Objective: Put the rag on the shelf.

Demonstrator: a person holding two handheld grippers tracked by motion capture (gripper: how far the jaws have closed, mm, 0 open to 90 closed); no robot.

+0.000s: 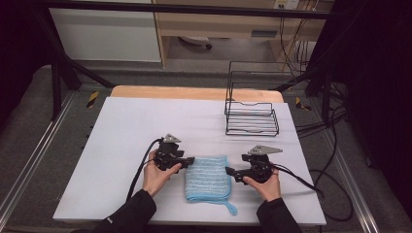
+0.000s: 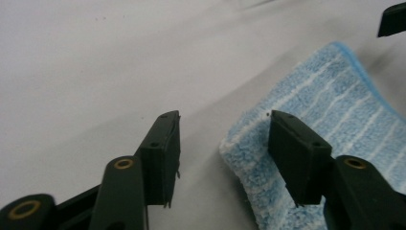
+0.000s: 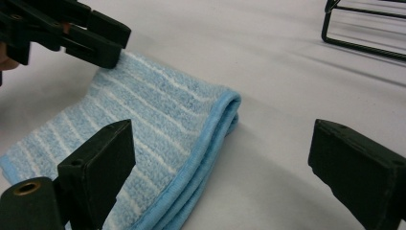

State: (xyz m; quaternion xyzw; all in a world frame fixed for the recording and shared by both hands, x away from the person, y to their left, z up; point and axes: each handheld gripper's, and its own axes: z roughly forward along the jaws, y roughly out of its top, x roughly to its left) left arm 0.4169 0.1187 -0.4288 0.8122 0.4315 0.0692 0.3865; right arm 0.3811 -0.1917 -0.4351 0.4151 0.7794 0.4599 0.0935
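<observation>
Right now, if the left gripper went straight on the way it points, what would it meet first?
The folded blue striped towel: the left gripper is open, one of its fingers already over the towel's corner. Past the towel it would likely reach the right gripper, though depth is unclear.

The folded towel is light blue with thin white stripes and a plain, deeper blue hem — its hanging loop is the same blue. Both grippers — left gripper, right gripper — are black with grey top plates, and brass-coloured rivets show on their jaws. The table is white with a pale wood strip at the far edge, and the wire rack at the far right is black.
</observation>
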